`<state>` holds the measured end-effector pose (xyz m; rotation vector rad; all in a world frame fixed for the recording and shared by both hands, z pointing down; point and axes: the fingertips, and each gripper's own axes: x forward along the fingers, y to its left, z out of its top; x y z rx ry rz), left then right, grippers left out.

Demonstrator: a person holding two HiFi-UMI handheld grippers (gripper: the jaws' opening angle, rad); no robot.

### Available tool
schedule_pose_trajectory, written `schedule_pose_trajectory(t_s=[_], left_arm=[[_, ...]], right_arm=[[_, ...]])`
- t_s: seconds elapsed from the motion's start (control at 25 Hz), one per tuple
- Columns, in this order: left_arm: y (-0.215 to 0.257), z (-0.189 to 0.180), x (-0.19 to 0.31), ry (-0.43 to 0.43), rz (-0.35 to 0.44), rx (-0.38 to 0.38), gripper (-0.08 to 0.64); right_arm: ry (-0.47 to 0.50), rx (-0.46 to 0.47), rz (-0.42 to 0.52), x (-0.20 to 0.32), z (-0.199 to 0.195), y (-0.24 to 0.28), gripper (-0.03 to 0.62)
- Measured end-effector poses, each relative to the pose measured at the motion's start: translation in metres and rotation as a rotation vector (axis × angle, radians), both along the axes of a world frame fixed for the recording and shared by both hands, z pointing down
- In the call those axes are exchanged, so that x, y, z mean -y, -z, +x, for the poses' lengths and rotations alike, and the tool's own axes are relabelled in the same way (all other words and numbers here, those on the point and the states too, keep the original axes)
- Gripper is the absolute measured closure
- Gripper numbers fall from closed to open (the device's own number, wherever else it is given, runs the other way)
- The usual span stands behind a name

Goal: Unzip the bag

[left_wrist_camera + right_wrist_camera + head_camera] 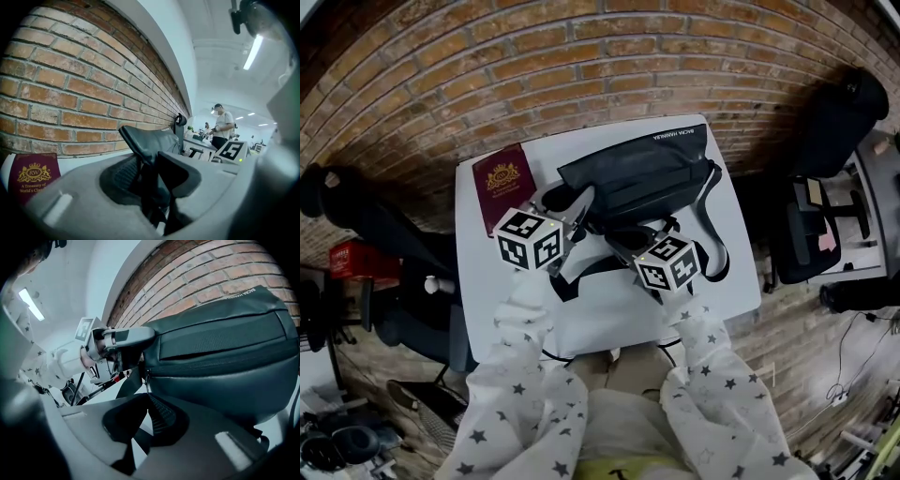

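Note:
A black bag (637,178) lies at the far side of the white table (609,314), its zipper running along the front. My left gripper (579,208) is shut on the bag's left end; in the left gripper view the dark fabric (150,138) stands pinched between the jaws of that gripper (147,165). My right gripper (623,242) sits at the bag's front left. In the right gripper view the bag (225,362) fills the upper right, and the zipper pull (147,380) hangs down into the tips of the right gripper (149,403), which is shut on it. The left gripper (124,341) shows beyond, at the bag's end.
A maroon book (503,185) lies on the table left of the bag, also seen as the maroon book (35,176). The bag's strap (715,234) loops off to the right. A brick wall (581,66) backs the table. Dark office chairs (834,122) stand on both sides. A person (220,126) stands far off.

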<state>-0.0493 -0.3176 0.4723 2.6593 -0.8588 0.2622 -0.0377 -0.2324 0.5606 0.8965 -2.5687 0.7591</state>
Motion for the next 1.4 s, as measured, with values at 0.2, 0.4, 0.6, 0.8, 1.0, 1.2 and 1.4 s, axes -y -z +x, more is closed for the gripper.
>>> schedule_pose_trajectory(t_s=[0.2, 0.4, 0.6, 0.8, 1.0, 1.2, 1.4], left_arm=[[0.000, 0.000, 0.000, 0.017, 0.019, 0.000, 0.447], [0.002, 0.001, -0.002, 0.043, 0.036, 0.008, 0.447], [0.001, -0.002, -0.002, 0.067, 0.043, 0.013, 0.448], [-0.001, 0.004, -0.003, 0.079, 0.053, 0.021, 0.448], [-0.001, 0.003, -0.001, 0.089, 0.062, 0.030, 0.447], [-0.002, 0.005, 0.000, 0.102, 0.070, 0.031, 0.448], [-0.002, -0.002, 0.000, 0.110, 0.079, 0.033, 0.448]], right_arm=[[0.057, 0.032, -0.044, -0.002, 0.007, 0.005, 0.575], [0.095, 0.142, -0.133, -0.006, 0.011, 0.012, 0.575], [0.140, 0.249, -0.206, -0.009, 0.007, 0.021, 0.575], [0.167, 0.293, -0.228, -0.009, 0.017, 0.026, 0.577], [0.177, 0.324, -0.248, -0.006, 0.022, 0.030, 0.577], [0.183, 0.343, -0.253, -0.002, 0.032, 0.030, 0.577], [0.191, 0.379, -0.271, -0.001, 0.030, 0.033, 0.578]])
